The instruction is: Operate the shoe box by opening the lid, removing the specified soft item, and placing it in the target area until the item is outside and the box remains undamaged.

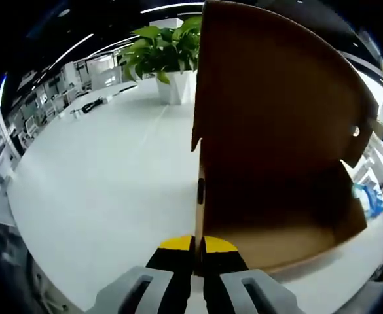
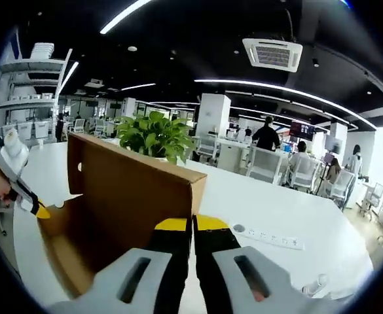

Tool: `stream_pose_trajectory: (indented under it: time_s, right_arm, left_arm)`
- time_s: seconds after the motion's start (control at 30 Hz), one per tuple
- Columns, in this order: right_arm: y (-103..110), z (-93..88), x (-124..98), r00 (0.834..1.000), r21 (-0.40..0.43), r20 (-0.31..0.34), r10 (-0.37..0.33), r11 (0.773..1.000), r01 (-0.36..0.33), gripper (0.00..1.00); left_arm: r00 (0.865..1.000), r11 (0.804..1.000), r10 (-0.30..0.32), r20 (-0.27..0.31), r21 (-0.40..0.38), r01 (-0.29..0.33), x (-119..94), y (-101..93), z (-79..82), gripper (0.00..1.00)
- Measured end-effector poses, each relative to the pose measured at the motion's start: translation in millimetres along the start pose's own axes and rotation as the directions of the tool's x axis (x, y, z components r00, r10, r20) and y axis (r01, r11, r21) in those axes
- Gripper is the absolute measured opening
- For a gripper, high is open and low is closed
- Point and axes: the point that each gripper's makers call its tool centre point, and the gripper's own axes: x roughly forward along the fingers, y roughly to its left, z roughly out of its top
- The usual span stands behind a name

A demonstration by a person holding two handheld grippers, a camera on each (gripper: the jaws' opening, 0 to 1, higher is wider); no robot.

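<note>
The brown cardboard shoe box stands on the white table with its lid raised upright. The part of its inside that shows is bare cardboard. My left gripper, with yellow-tipped jaws, is shut on the thin cardboard edge at the box's near end. In the right gripper view the box lies to the left, and my right gripper is shut on the corner edge of its wall. The left gripper, held by a hand, pinches the far left end of the box.
A green potted plant in a white pot stands on the table behind the box. A white power strip lies on the table to the right. Blue material shows past the box. People, desks and chairs are in the background.
</note>
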Motion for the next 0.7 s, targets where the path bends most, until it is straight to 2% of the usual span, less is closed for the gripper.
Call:
stream_pose_trajectory:
  time_s: [0.33,0.47,0.53,0.7]
  right_arm:
    - [12.2,-8.9,-20.6,1.0,-0.033,0.002,-0.005,0.999,0.005,0.0]
    - [18.6,-15.0,-29.9,1.0,-0.077,-0.012,-0.001,0.997,0.0,0.0]
    - [21.8,-19.9,-33.5,1.0,-0.136,-0.022,0.004,0.991,-0.007,0.0]
    - [28.3,-31.2,-42.7,0.999,-0.144,-0.034,0.017,0.989,-0.022,0.0]
  left_arm:
    - [1.0,1.0,-0.004,0.004,0.007,0.004,0.4,0.1,0.5,0.03]
    - [1.0,1.0,-0.005,0.01,-0.002,0.005,0.1,0.0,0.3,0.03]
    - [1.0,1.0,-0.009,0.012,-0.007,0.009,0.0,-0.2,0.3,0.03]
    - [0.999,0.999,-0.018,0.028,-0.036,0.019,-0.6,0.2,1.1,0.04]
